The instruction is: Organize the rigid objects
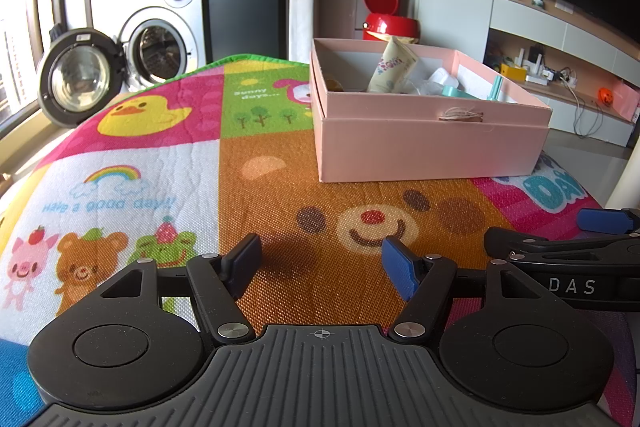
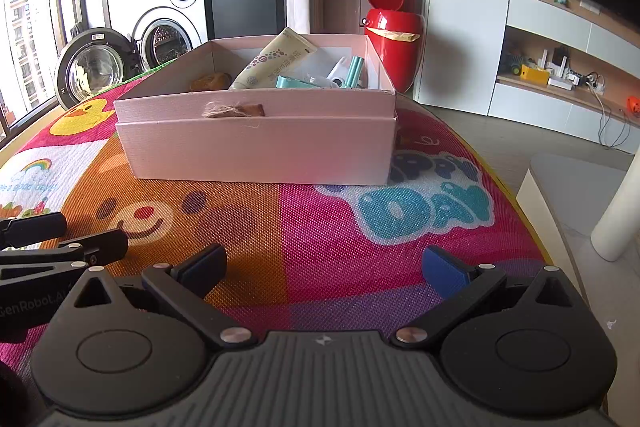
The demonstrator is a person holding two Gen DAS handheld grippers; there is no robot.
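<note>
On the floor lies a large quilted play mat (image 1: 168, 163) printed with cartoon animals; nothing loose shows on the stretch in view. Toward its far side sits a pink rectangular cardboard box (image 2: 260, 147), lid off, well apart from both tools. Inside it: a cream plastic tube (image 2: 276, 61) leaning on the back wall, a teal plastic clip (image 2: 298, 81), a small brown object at the left — too small to identify. A twine-wrapped tag (image 2: 232, 111) hangs on the front wall.

Left gripper (image 1: 320, 263): jaws spread, nothing between them, low over the mat. Right gripper (image 2: 326, 269): jaws wide apart, also empty.

Risk, as judged: the box looks light, so a reach over its wall could shove or tip it; the leaning tube could topple if nudged. The two grippers sit close side by side — a crossed reach could make them collide.
</note>
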